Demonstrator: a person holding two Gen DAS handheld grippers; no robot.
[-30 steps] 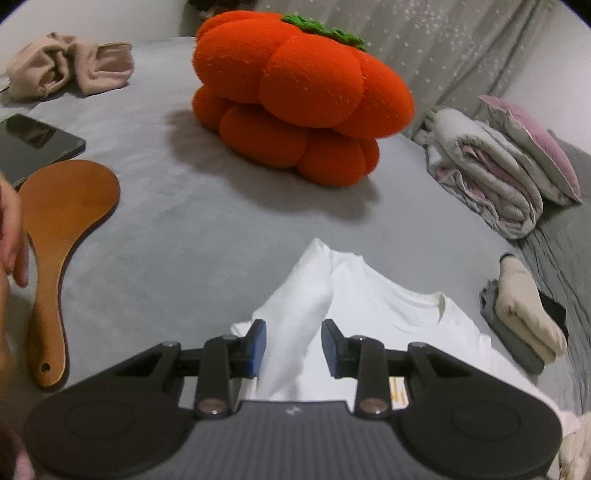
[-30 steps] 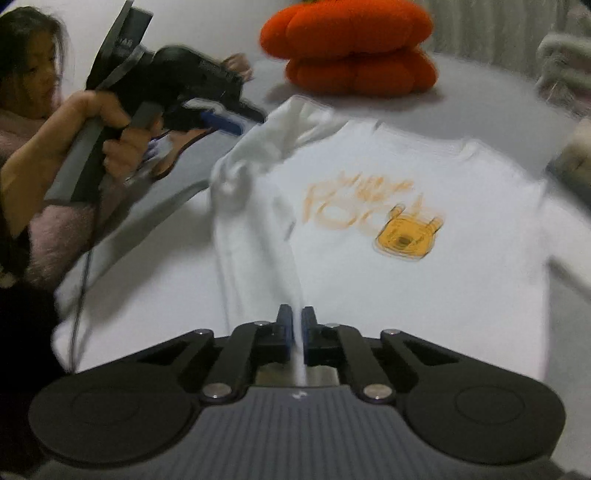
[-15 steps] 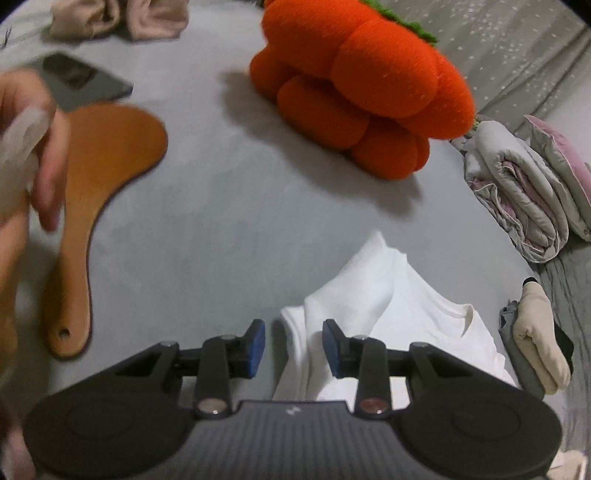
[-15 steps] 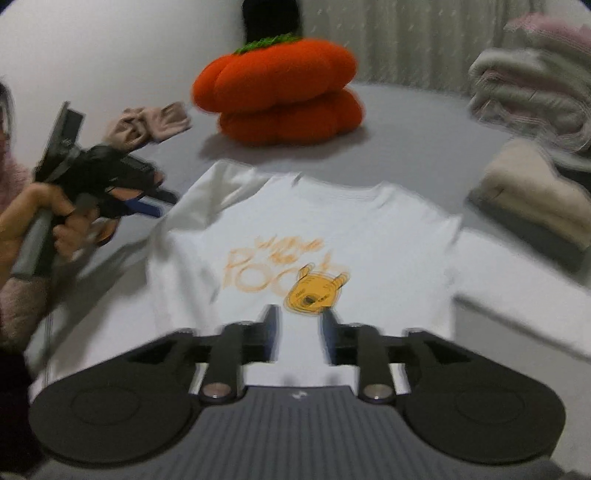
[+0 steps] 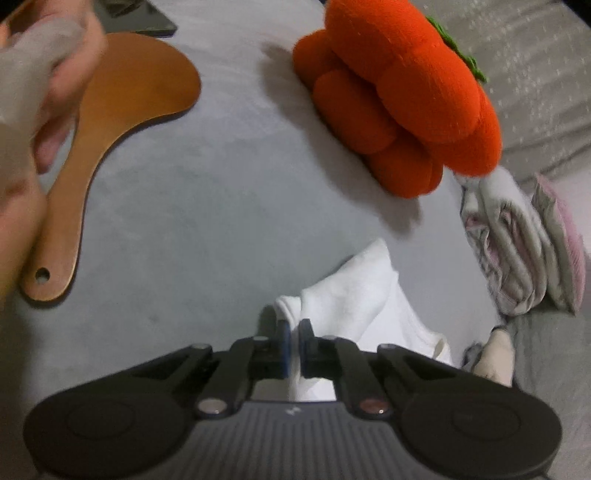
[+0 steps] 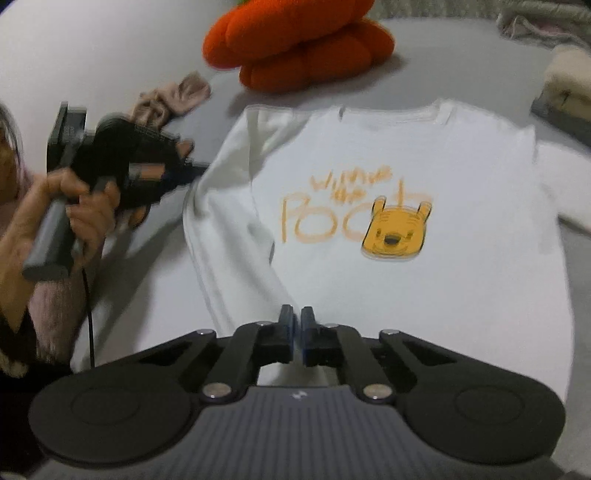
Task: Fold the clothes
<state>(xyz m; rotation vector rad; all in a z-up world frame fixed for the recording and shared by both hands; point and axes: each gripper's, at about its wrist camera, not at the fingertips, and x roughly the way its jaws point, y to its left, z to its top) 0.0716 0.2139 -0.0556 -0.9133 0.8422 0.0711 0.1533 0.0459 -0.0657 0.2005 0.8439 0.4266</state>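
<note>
- A white sweatshirt (image 6: 424, 177) lies front-up on the grey bed (image 5: 207, 206), its collar toward an orange plush pumpkin (image 6: 299, 44) further back
- Orange lettering across the chest reads "Winnie the Pooh" as far as the blur lets it be made out; only "Poo" is clear, and a yellow bear face (image 6: 397, 236) sits where the last letter would be
- No brand or care label can be read anywhere
- The left claw (image 5: 291, 347) has just been closing and now pinches a white fold of the sweatshirt at its sleeve side, cloth showing between the blue pads
- The right claw (image 6: 296, 334) has just been closing too; its pads stand nearly together over the lower part of the sweatshirt, with white cloth in the narrow gap, gripping it as far as can be told
- In the right wrist view a hand (image 6: 77, 214) holds the left tool's handle, blurred
- A wooden paddle-shaped board (image 5: 110, 140) lies on the bed to the left, a dark phone (image 5: 144, 18) beyond it
- Folded bedding (image 5: 517, 243) lies at the right, a pinkish garment (image 6: 173, 98) behind the left tool
</note>
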